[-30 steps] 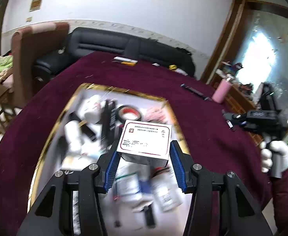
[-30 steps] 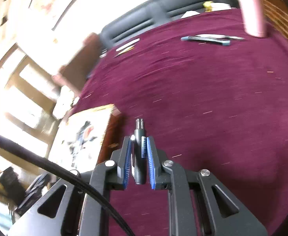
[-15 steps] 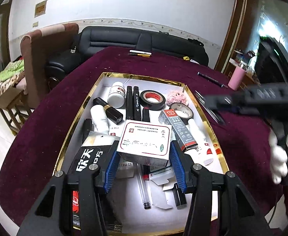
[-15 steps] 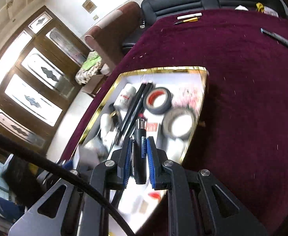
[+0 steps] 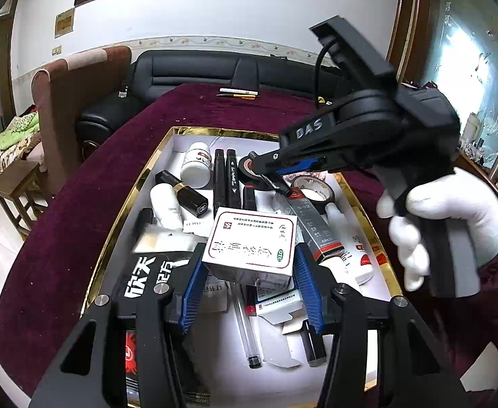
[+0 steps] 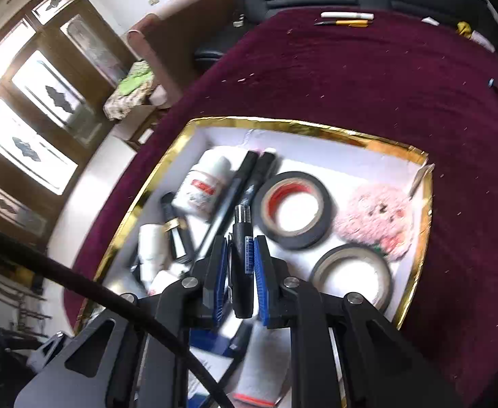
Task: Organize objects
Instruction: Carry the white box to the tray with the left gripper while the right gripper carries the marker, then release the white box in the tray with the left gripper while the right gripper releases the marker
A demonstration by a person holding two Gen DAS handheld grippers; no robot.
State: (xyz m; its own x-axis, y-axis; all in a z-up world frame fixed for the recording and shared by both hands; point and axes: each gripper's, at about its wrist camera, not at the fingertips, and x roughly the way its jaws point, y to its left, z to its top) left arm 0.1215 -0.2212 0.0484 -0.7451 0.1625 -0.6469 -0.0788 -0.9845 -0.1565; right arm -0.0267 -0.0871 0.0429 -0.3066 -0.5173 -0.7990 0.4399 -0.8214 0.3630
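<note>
My left gripper (image 5: pixel 249 272) is shut on a white medicine box (image 5: pixel 250 246) with a red border, held over the gold-rimmed white tray (image 5: pixel 136 187). My right gripper (image 6: pixel 241 272) is shut on a black pen (image 6: pixel 242 238) and holds it over the tray (image 6: pixel 316 125), above the black markers (image 6: pixel 245 173) and the black tape roll (image 6: pixel 294 209). In the left wrist view the right gripper (image 5: pixel 269 173) reaches in from the right over the tape rolls, held by a white-gloved hand (image 5: pixel 449 231).
The tray holds a white pill bottle (image 5: pixel 198 165), black markers (image 5: pixel 225 176), a lipstick (image 5: pixel 184 190), a second tape roll (image 6: pixel 350 272), a pink plush (image 6: pixel 374 221) and tubes. The tray sits on a maroon tablecloth (image 6: pixel 384 78). Pens (image 6: pixel 347 18) lie at the far edge near a black sofa (image 5: pixel 215 68).
My right gripper has swung from above the bare tablecloth to over the tray, still holding the pen. My left gripper has kept the box over the tray.
</note>
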